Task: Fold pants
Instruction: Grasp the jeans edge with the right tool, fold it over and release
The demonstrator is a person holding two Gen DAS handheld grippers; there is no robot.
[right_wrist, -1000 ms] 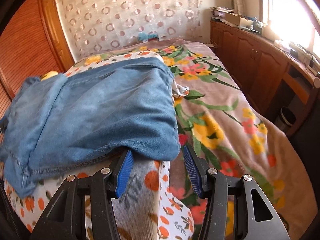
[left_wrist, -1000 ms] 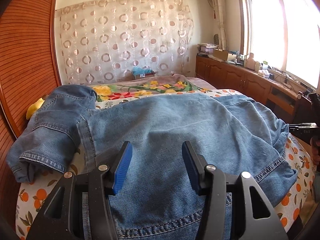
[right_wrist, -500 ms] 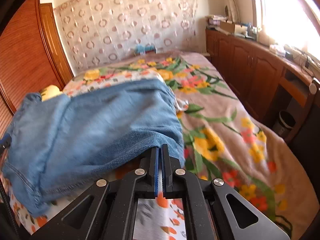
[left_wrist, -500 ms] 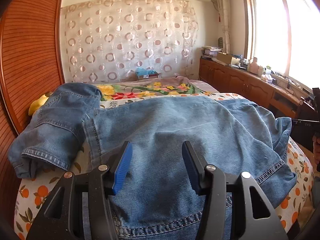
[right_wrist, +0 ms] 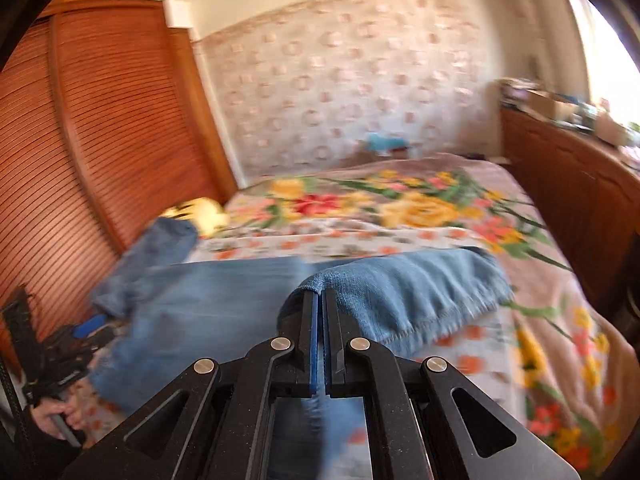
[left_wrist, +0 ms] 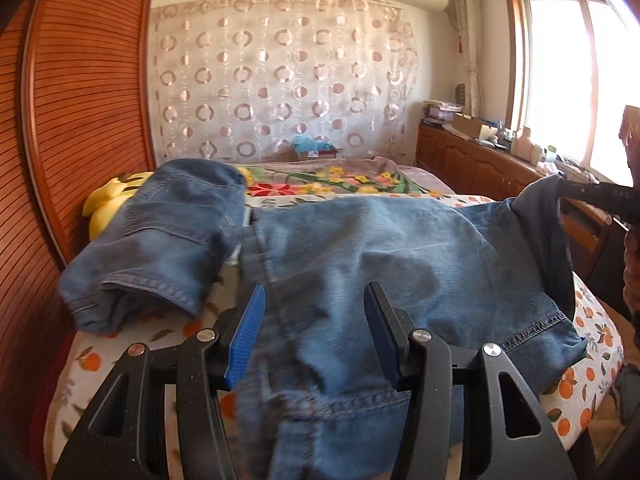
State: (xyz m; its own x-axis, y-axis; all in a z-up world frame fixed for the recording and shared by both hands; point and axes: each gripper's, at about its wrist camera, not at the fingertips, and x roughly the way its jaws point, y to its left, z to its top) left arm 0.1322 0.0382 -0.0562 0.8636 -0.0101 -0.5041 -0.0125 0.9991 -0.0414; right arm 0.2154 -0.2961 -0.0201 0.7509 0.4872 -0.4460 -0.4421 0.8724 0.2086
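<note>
Denim covers the near end of the bed (left_wrist: 592, 320): the jeans (left_wrist: 392, 264) lie spread across an orange-print sheet (left_wrist: 92, 360), with 1 leg (left_wrist: 168, 240) folded over on itself at the left, close to the slatted wooden wardrobe door (left_wrist: 84, 120). A yellow soft toy (left_wrist: 108, 200) pokes out behind that folded leg.

The left tongs (left_wrist: 312, 332) stand about half open, their blue pads (left_wrist: 246, 336) on either side of a stretch of denim near the waistband seam. The cloth runs between them, but the pads do not press on it.

The right tongs (right_wrist: 320, 300) are closed tight on the edge of the jeans (right_wrist: 404, 292), and the pinched corner is raised off the bed so that a flap of denim drapes to the right of the jaws with its stitched hem hanging free. In the left wrist view the same raised corner (left_wrist: 540, 196) shows at the far right, drawn up to the black tip of the right tongs (left_wrist: 576, 192), with the person's hand (left_wrist: 632, 264) at the frame edge.

In the right wrist view, much blurred, the left tongs (right_wrist: 88, 328) appear at the lower left with the person's hand (right_wrist: 60, 412) on the grip. Beyond the jeans a floral blanket (right_wrist: 420, 204) covers the rest of the bed, a circle-patterned curtain (left_wrist: 280, 76) hangs on the back wall, and a wooden cabinet (left_wrist: 480, 164) runs under the window (left_wrist: 560, 72).
</note>
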